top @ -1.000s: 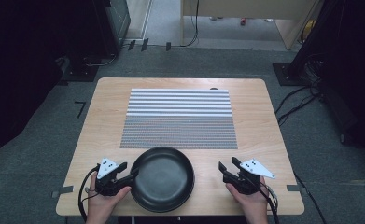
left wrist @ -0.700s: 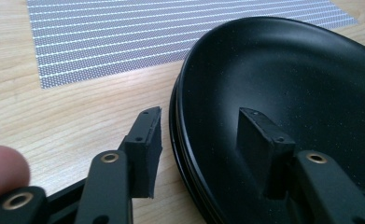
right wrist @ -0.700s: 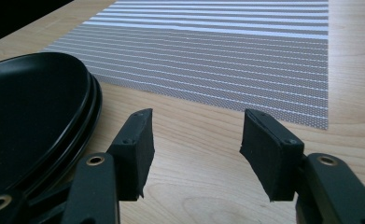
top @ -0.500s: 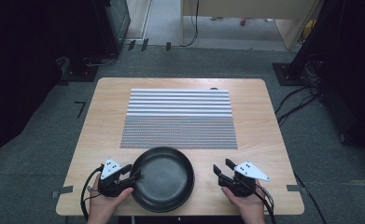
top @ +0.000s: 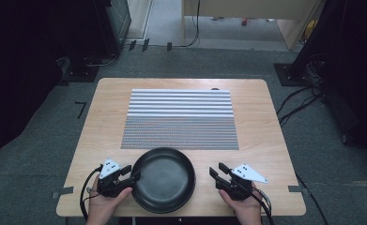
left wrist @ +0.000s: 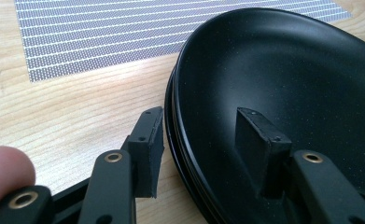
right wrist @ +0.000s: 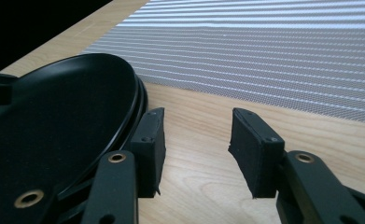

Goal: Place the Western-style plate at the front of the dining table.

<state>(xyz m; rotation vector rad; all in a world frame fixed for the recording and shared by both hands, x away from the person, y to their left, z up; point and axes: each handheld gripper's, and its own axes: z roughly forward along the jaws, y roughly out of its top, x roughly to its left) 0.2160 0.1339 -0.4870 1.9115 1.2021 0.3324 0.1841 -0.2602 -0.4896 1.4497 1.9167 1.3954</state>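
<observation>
High view: the wooden table (top: 265,122) carries a striped grey mat (top: 180,119) at its middle, and a black pan (top: 164,179) sits at the near edge, just in front of the mat. The left gripper (top: 127,174) straddles the pan's left rim, jaws parted, one inside and one outside. The right gripper (top: 216,171) rests just beside the pan's right rim, jaws apart, holding nothing.

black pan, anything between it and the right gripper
Nothing visible. The right gripper sits open just beside the black pan, with bare wooden table between its jaws and the rim. The left gripper already straddles the pan's rim on the other side, one jaw inside and one outside.
</observation>
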